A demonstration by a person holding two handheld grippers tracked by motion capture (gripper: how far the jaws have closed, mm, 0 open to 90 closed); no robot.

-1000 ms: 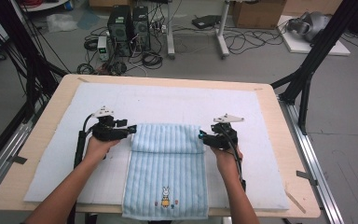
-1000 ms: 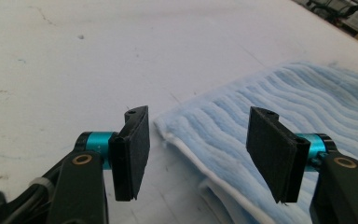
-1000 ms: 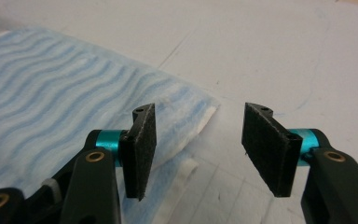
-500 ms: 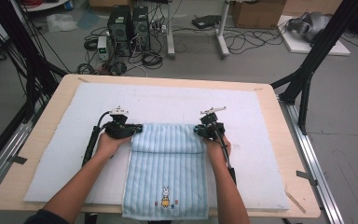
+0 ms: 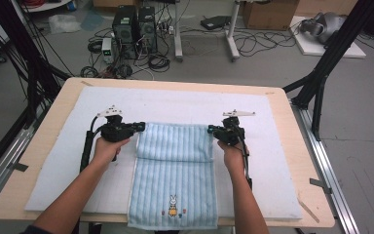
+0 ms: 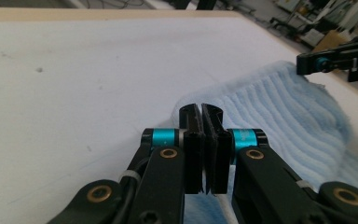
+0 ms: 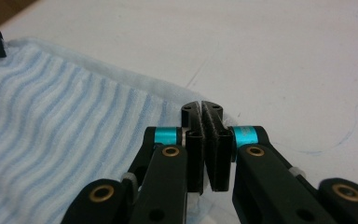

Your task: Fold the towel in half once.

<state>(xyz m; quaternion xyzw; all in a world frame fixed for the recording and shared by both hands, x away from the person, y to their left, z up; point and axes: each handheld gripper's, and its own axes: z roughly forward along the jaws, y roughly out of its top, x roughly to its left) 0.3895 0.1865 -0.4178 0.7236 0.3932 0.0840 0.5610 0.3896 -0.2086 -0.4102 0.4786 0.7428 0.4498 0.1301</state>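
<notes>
Pale blue striped towel [image 5: 174, 170] lies on the white mat [image 5: 53, 165] in the high view, its far part folded over, and I hold my left gripper [image 5: 137, 127] and right gripper [image 5: 211, 130] at the fold's two far corners. From my left gripper [image 6: 201, 108] view, the jaws are pinched together on the towel's [image 6: 279, 107] corner. From my right gripper [image 7: 202, 106] view, the jaws are likewise clamped on the towel's [image 7: 65, 121] edge.

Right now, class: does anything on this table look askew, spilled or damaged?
Nothing is spilled or damaged. The blue towel lies fairly square on the white mat, its far end doubled over, and its near edge hangs slightly over the table front.
</notes>
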